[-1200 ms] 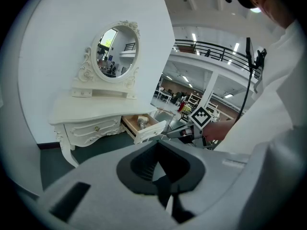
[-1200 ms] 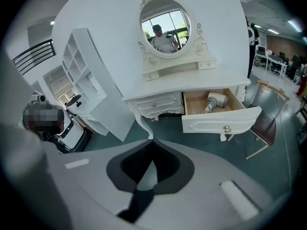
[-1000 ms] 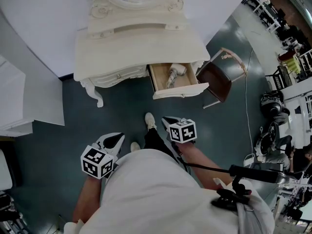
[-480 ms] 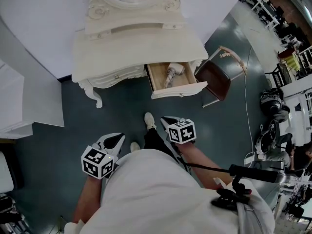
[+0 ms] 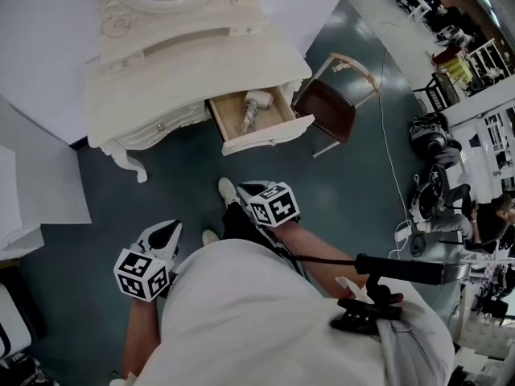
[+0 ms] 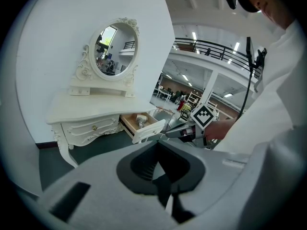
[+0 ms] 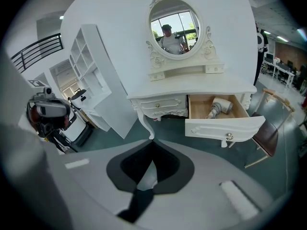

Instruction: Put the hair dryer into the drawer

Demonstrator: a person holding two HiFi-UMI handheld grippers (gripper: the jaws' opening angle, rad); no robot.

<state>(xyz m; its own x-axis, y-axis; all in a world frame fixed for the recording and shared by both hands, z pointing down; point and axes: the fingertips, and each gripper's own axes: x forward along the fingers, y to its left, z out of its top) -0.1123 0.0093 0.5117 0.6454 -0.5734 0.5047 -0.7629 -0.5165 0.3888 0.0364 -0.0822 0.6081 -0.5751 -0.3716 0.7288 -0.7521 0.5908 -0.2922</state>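
The pale hair dryer [image 5: 251,109] lies inside the open wooden drawer [image 5: 269,135] of the white dressing table [image 5: 161,63]. Both grippers hang low in front of the person, well short of the table. My left gripper [image 5: 167,232] has its jaws shut with nothing between them. My right gripper [image 5: 244,190] is also shut and empty. The right gripper view looks over the shut right gripper [image 7: 153,140] at the hair dryer [image 7: 218,108] in the drawer [image 7: 223,126]. From the left gripper [image 6: 158,142], the hair dryer [image 6: 140,120] and the right gripper [image 6: 180,131] both show.
A brown-seated chair [image 5: 326,107] stands just right of the drawer. An oval mirror [image 7: 173,27] tops the table. White shelving [image 7: 91,90] stands left of the table. Helmets and cables [image 5: 426,135] lie on the dark floor at the right.
The head view has swung, so the table and drawer sit further left in the picture. The hair dryer still lies in the open drawer. Both grippers stay shut and low.
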